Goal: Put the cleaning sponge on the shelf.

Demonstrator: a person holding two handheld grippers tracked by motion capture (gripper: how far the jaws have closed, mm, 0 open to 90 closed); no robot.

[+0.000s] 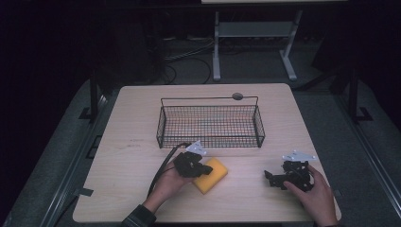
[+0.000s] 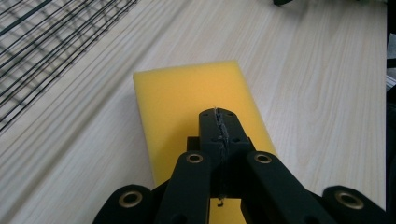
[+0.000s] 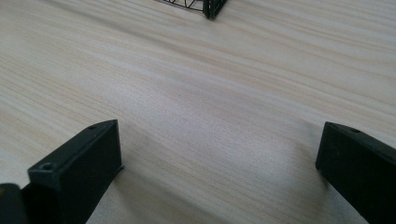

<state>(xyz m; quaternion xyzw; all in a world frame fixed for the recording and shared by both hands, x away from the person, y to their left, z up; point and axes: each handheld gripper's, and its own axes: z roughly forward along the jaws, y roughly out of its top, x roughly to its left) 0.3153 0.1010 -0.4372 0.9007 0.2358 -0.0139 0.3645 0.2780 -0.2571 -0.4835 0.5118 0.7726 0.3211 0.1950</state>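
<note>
A yellow sponge [image 1: 211,174] lies flat on the wooden table [image 1: 132,142], in front of the black wire basket [image 1: 210,124]. My left gripper [image 1: 204,168] hovers over the sponge's near-left part with its jaws shut together and nothing between them. From the left gripper view the closed tips [image 2: 219,122] sit above the middle of the sponge [image 2: 187,93]. My right gripper [image 1: 270,178] rests low over bare table at the front right, jaws wide apart. Its two fingers [image 3: 79,163] frame empty wood.
The basket is empty and stands mid-table; its corner [image 3: 212,7] shows at the top of the right gripper view and its mesh [image 2: 42,42] at the upper left of the left gripper view. A table frame [image 1: 255,33] stands on the floor beyond.
</note>
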